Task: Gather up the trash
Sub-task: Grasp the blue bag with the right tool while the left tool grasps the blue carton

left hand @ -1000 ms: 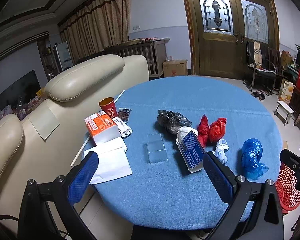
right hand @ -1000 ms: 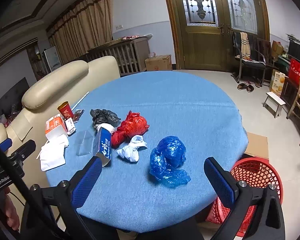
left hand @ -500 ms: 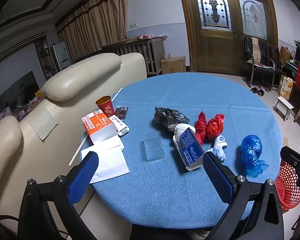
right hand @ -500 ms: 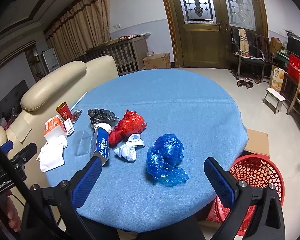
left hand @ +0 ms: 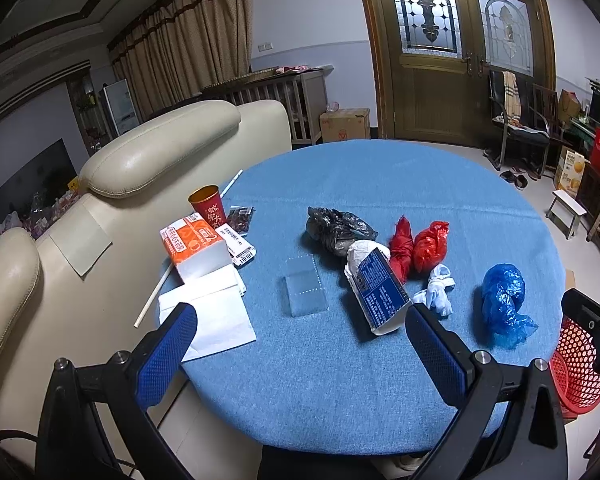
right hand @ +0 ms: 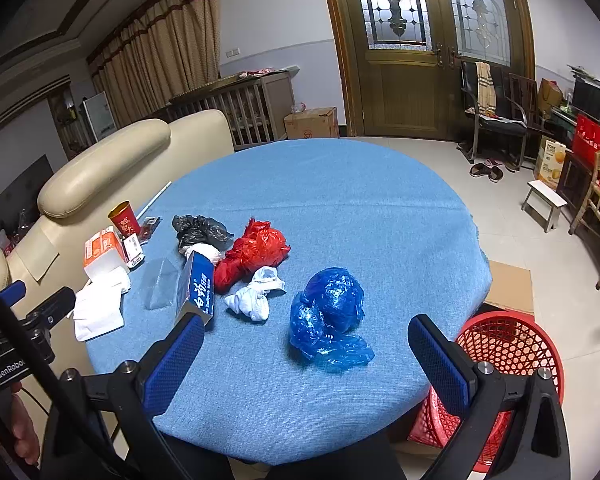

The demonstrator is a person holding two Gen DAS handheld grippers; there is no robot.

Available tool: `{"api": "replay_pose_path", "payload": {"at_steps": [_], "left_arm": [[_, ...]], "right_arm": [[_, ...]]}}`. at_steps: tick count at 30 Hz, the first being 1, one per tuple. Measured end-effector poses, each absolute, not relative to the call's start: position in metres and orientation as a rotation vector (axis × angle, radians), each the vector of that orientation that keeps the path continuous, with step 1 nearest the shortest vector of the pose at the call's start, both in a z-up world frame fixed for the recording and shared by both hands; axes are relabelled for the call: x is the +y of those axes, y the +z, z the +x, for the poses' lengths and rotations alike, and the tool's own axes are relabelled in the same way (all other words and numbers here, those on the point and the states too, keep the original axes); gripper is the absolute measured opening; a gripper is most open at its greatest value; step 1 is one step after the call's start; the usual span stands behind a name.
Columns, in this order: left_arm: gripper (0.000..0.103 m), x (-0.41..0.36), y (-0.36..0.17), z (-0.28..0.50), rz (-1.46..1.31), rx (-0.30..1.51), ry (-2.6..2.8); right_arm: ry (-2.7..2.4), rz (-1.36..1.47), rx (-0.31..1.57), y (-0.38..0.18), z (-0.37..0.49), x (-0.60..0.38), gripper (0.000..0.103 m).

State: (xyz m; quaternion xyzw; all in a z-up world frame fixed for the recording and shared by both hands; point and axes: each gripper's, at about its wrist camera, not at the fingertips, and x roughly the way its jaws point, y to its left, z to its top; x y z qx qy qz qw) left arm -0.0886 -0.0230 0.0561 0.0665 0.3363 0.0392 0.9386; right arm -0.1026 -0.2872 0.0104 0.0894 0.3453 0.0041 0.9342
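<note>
Both grippers are held level above the near edge of the tabletop [right hand: 380, 200], jaws spread wide and empty. Ahead of the right gripper [right hand: 306, 354] lies the blue bag [right hand: 328, 312]; the red basket [right hand: 508, 344] stands to its right. The blue carton [left hand: 376, 292] lies ahead of the left gripper [left hand: 300, 346].

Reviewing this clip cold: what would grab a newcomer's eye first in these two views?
Probably the row of crumpled plastic bags mid-table on the blue tablecloth: a black bag, a red bag and, nearest the right gripper, a blue bag. Next, the red mesh basket on the floor beside the table's right edge. Both the right and left gripper hang open and empty.
</note>
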Motion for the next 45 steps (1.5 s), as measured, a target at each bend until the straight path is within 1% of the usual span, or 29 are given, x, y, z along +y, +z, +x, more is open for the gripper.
{"api": "replay_pose_path", "payload": {"at_steps": [6,12,21,22,24,26,29,30,34,36,38,40,42,44,45], "left_arm": [[0.103,-0.021,0.049,-0.082,0.122,0.713,0.067],[0.103,-0.010,0.027,-0.058,0.062,0.810,0.047],[0.103,-0.019,0.003,-0.017,0.012,0.907,-0.058],[0.103,-0.021,0.001,-0.012,0.006,0.912,-0.068],[0.103,-0.025,-0.001,-0.001,-0.008,0.925,-0.082],[0.103,-0.028,-0.002,0.010,-0.027,0.938,-0.094],[0.103,-0.031,-0.005,0.022,-0.058,0.955,-0.121],[0.103,-0.031,-0.007,0.026,-0.069,0.964,-0.127],[0.103,-0.040,-0.019,0.041,-0.105,1.008,-0.158],[0.103,-0.045,-0.027,0.049,-0.119,1.039,-0.173],[0.103,-0.048,-0.036,0.056,-0.131,1.070,-0.172],[0.102,-0.050,-0.044,0.061,-0.148,1.097,-0.178],[0.095,-0.052,-0.052,0.066,-0.162,1.122,-0.183],[0.081,-0.050,-0.059,0.069,-0.191,1.153,-0.185],[0.077,-0.049,-0.063,0.069,-0.207,1.166,-0.188]], "right_arm": [[0.002,0.185,0.723,0.005,-0.099,-0.287,0.103],[-0.031,0.216,0.761,-0.011,-0.084,-0.304,0.103],[0.063,0.366,0.859,-0.048,-0.043,-0.328,0.102],[0.083,0.389,0.872,-0.054,-0.036,-0.329,0.100],[0.115,0.428,0.903,-0.063,-0.024,-0.331,0.092],[0.138,0.462,0.931,-0.071,-0.013,-0.331,0.085],[0.131,0.463,0.969,-0.083,0.004,-0.327,0.083],[0.128,0.460,0.987,-0.088,0.010,-0.324,0.079],[0.118,0.423,1.039,-0.103,0.024,-0.313,0.068],[0.128,0.429,1.051,-0.110,0.025,-0.312,0.058],[0.136,0.428,1.042,-0.113,0.024,-0.313,0.053],[0.139,0.418,1.020,-0.113,0.020,-0.314,0.052],[0.142,0.416,1.000,-0.111,0.016,-0.318,0.051],[0.146,0.424,0.985,-0.109,0.010,-0.323,0.051],[0.149,0.429,0.979,-0.108,0.007,-0.326,0.051]]}}
